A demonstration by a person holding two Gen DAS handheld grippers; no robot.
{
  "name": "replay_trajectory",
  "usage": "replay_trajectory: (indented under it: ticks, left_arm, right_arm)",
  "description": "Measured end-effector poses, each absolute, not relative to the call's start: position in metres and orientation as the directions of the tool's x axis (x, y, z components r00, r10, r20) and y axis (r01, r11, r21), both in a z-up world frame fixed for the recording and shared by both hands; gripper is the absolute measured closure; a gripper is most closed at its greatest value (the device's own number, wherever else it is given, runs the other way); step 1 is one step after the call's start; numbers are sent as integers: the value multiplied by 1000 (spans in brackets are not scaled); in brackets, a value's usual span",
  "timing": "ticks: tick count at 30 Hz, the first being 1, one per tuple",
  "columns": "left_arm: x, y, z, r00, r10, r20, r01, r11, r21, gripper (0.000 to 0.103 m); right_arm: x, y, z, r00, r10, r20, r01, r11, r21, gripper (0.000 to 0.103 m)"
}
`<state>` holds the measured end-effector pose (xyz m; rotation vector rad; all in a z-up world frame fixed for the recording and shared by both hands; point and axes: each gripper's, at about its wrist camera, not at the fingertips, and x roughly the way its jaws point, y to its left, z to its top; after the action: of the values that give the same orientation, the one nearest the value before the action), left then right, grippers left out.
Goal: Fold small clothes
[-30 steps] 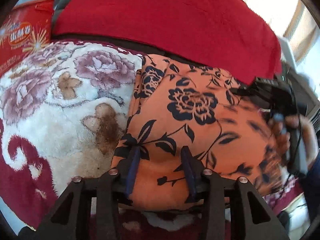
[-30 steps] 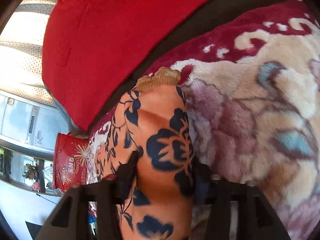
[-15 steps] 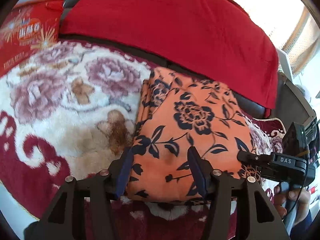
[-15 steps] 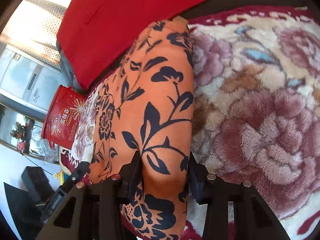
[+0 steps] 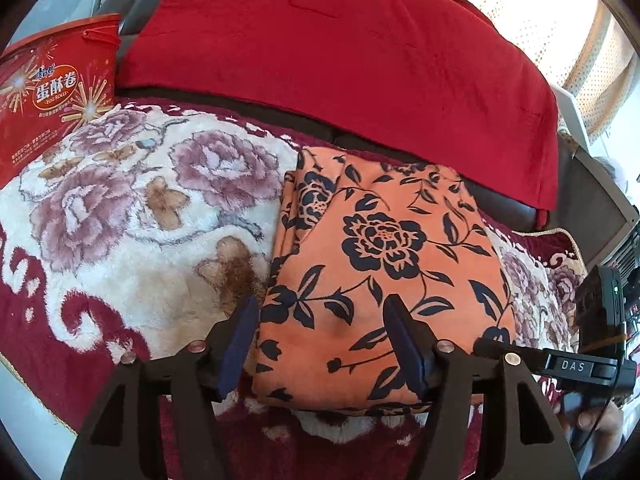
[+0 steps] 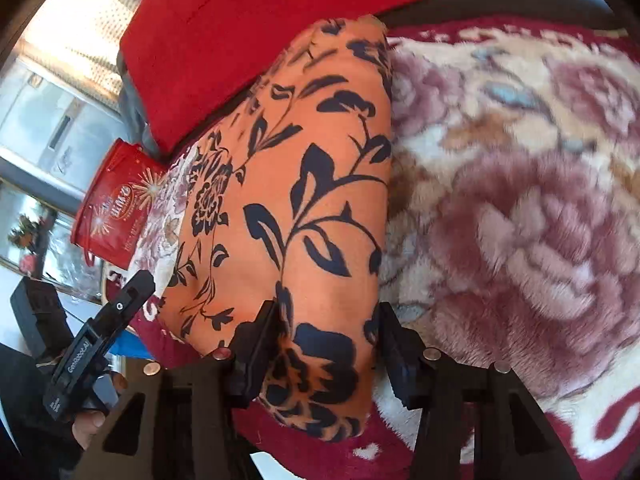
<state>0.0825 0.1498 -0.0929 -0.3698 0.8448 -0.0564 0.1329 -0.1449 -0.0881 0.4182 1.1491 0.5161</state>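
**Folded orange garment on the blanket, both grippers at its near edge**

The orange floral garment (image 5: 384, 264) lies folded flat on the plush flowered blanket (image 5: 120, 208), just in front of the red cushion (image 5: 328, 48). Your left gripper (image 5: 320, 320) is opening; its blue pads (image 5: 240, 336) stand either side of the garment's near left corner and do not press it. Your right gripper (image 6: 324, 328) is also opening, straddling the garment's (image 6: 304, 184) near end; the cloth fills the gap, but whether the pads press it cannot be told. A red egg-roll tin (image 5: 56, 92) stands at the blanket's far left.
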Motion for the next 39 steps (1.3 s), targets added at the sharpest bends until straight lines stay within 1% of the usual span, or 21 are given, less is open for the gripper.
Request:
replay_trajectory:
  ticks: [3,5,7,8,14,16,18,19,20,23,24,28,29,30,31,32,33,34,35,37,39]
  left_arm:
    - [86,153,-95,665,-189,-723,-97,938,-334,37]
    - [90,155,-97,661,-188,-726,-102,937,-335,36]
    - [98,159,-100,658,-204,-725,-98,931,-351,31]
    - [102,160,-101,656,-213,-724,-94,929,-358,28]
    - [142,179,-121,637,-374,-674,-100,827,-553,25]
    - [161,178,-143,577,-435,-691,-122,791,-600,25]
    - [172,173,-161,515,-456,-726,-134,793,-594,25]
    - [173,170,-165,518,-450,-727,-123,802,-585,28]
    - [173,168,-164,529,-452,-718,-96,809,-580,42]
    - [175,166,-160,518,-490,-701,-70,793,-605,64]
    - [175,165,-156,522,-485,-701,-61,799,-598,68]
    - [171,139,-121,556,-492,-670,10,810,-587,70]
    - [170,132,-116,562,-500,-659,23,806,-592,69]
    - [169,125,-112,567,-501,-653,24,803,-595,63]
    - [171,115,-113,564,-488,-666,10,811,-586,59]
    - [174,108,-119,549,-473,-689,2,825,-565,49]
    - [179,103,-128,511,-436,-740,-23,854,-519,36]
    - [181,102,-138,481,-405,-778,-55,871,-488,32]
    - [177,107,-138,490,-425,-761,-59,855,-516,29]
    - [169,121,-131,514,-433,-741,-75,838,-541,29]
    - [161,139,-120,564,-410,-717,-97,829,-551,29]
  right_arm:
    - [132,-160,-78,353,613,-707,-158,784,601,46]
    - [135,-174,-70,384,618,-686,-144,774,616,32]
    - [140,-184,-62,414,632,-655,-145,756,638,28]
    - [145,-187,-59,424,637,-644,-147,750,645,21]
    - [193,-185,-70,405,666,-627,-131,720,681,20]
    - [212,-166,-87,344,673,-655,-125,724,678,20]
    - [218,-144,-96,306,674,-672,-161,733,661,28]
    - [217,-135,-92,317,655,-685,-211,753,623,41]
    - [215,-129,-88,324,631,-705,-229,775,588,47]
    - [215,-125,-71,340,609,-717,-275,793,543,62]
    - [214,-124,-65,348,604,-717,-290,796,531,63]
    - [200,-147,-27,413,607,-679,-304,794,526,64]
    - [195,-162,-20,435,609,-663,-283,791,542,64]
    - [194,-173,-20,445,609,-657,-257,789,557,63]
    - [196,-189,-27,453,596,-663,-212,794,569,55]
    - [199,-196,-36,455,584,-672,-181,800,572,40]
    - [205,-207,-55,431,579,-692,-129,799,588,32]
    - [208,-213,-71,401,568,-718,-69,801,595,31]
    - [206,-220,-80,393,579,-714,-40,787,616,31]
    - [195,-232,-85,414,632,-655,-49,734,678,31]
    - [188,-238,-81,442,620,-648,-65,742,667,31]
